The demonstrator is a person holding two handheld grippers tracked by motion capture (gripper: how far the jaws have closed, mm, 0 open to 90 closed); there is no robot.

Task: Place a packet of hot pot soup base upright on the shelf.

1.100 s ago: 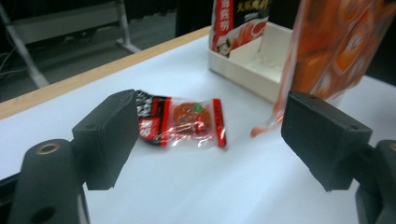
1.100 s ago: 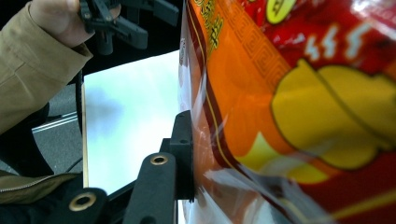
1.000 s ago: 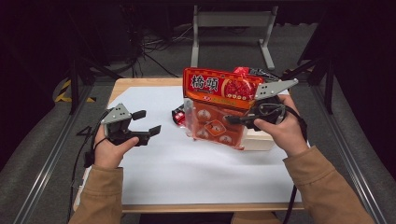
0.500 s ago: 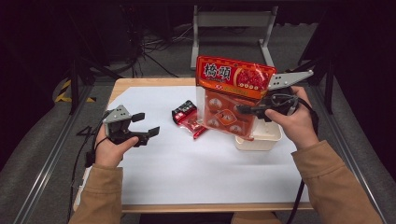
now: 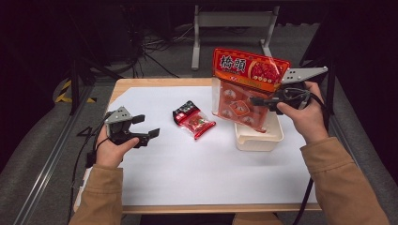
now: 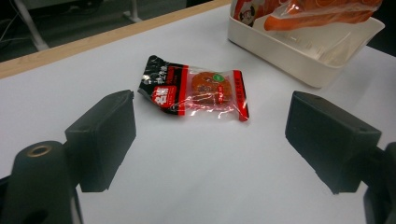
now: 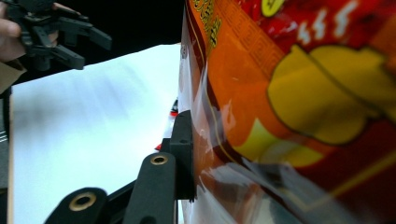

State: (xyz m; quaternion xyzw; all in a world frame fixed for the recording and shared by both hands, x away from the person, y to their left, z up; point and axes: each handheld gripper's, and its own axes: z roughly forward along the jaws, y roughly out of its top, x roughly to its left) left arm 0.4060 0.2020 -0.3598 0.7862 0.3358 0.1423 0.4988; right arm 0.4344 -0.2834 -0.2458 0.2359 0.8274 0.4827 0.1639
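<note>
High view: white paper-covered wooden table (image 5: 197, 173) seen from the person's side, with a shallow white rectangular plastic tray (image 5: 259, 137) as the landmark at the right of the sheet. Held upright in the air over the tray's far half, a large orange-and-red printed snack bag (image 5: 244, 89) with a clear lower panel, its bottom corner hanging down to about the tray's rim; whether touching, cannot tell. Right gripper (image 5: 263, 100) clamped on the bag's right side, black jaws closed on the plastic film, grey three-cornered plate above the tray's right edge. Well left of the tray and flat on the paper, a small red, black and clear wrapped snack packet (image 5: 194, 119). Farther left still, well apart from the tray, left gripper (image 5: 149, 126) held low over the paper with jaws spread and nothing between them.

Left gripper view: same small packet (image 6: 196, 91) lying ahead between the parted black jaws, tray (image 6: 299, 51) beyond it at upper right.

Right gripper view: one black jaw pressed flat against the bag (image 7: 289, 112), left gripper (image 7: 81, 44) far off at upper left.
</note>
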